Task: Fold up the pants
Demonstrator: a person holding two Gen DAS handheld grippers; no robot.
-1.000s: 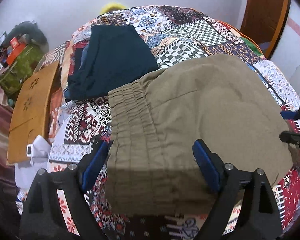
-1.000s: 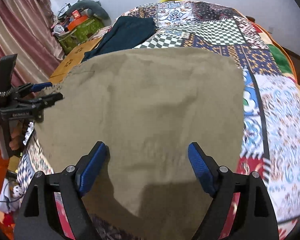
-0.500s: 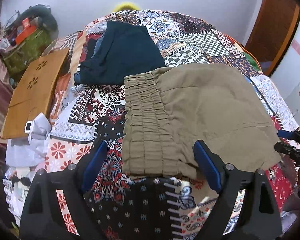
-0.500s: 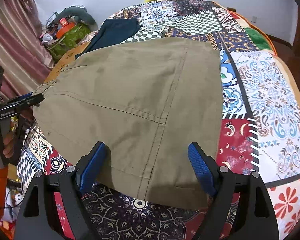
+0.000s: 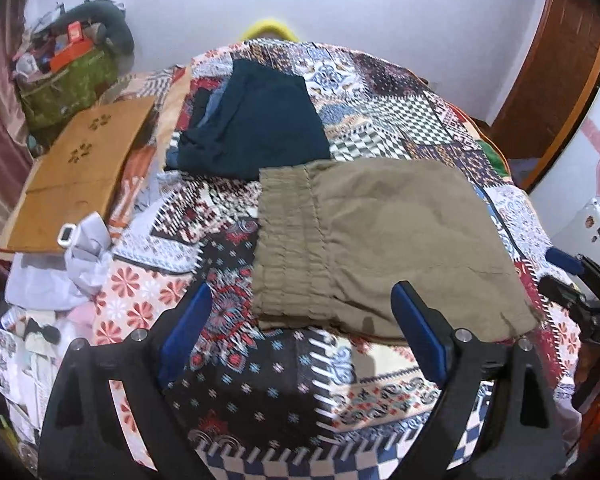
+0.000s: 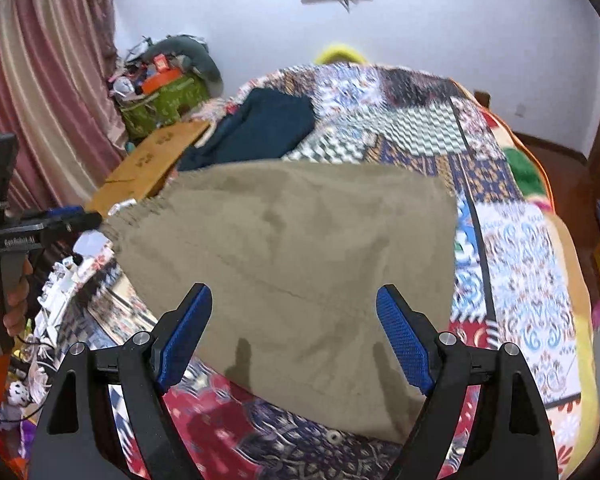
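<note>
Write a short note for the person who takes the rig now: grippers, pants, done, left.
Left gripper: jaws open, empty, near the waistband end.
Right gripper: jaws open, empty, over the other end.
Pants: olive, folded into a flat rectangle on the quilt, beside a dark folded garment.
Done: the fold appears made, pants released.
Left: perhaps one more fold or smoothing; check the lower edge.
</note>
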